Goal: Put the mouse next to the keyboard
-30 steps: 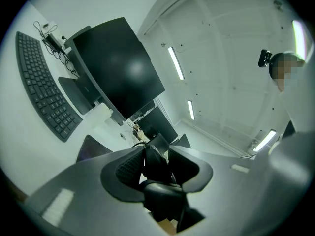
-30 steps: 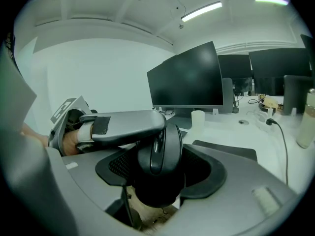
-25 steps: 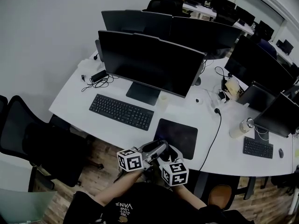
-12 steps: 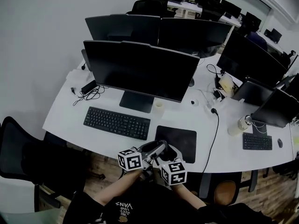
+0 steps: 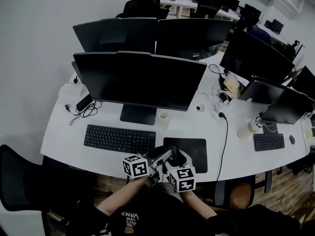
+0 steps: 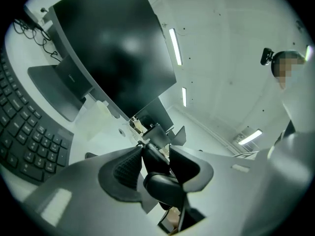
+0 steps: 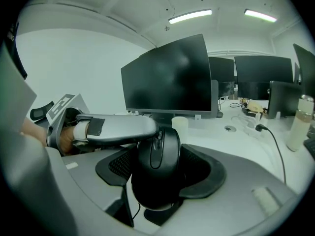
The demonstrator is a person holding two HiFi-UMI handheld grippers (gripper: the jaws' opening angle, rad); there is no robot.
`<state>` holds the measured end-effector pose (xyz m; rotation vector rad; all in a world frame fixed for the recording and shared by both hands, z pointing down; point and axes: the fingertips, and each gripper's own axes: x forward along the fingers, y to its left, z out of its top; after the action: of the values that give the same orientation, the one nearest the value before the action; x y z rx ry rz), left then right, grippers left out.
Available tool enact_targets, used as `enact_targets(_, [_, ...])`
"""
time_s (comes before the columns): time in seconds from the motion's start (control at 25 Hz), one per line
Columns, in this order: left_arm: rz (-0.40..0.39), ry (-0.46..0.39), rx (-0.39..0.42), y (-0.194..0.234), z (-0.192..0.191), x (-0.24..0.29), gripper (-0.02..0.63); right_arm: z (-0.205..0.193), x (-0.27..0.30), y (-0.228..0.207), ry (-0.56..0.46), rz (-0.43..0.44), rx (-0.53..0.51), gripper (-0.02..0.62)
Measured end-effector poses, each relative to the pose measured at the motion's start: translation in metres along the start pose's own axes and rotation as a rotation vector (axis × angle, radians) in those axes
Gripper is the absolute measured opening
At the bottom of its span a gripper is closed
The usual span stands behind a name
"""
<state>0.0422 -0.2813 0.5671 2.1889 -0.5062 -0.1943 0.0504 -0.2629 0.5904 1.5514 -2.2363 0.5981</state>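
Black mouse (image 7: 160,167): clamped between right gripper (image 7: 161,154) pads; left gripper (image 6: 156,161) jaws just opening, spread around same mouse.

- Head view: we look steeply down from above the white desk (image 5: 64,132), far enough off to take in most of it.
- Left gripper view: we sit low, close, rolled sideways, facing the monitor (image 6: 113,48).
- Right gripper view: low, close, upright, facing the same monitor.
- All three views share the mouse (image 7: 160,156).
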Motion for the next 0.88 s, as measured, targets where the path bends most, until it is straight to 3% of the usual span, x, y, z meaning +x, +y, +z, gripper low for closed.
enact_targets(0.48, [0.036, 0.043, 0.028, 0.033, 0.010, -0.019, 0.146, -0.001, 0.035, -0.034, 0.028, -0.125, -0.001, 0.284])
enact_targets(0.88, [0.170, -0.031, 0.057, 0.077, 0.032, -0.070, 0.146, -0.012, 0.064, -0.080, 0.075, -0.248, -0.046, 0.284])
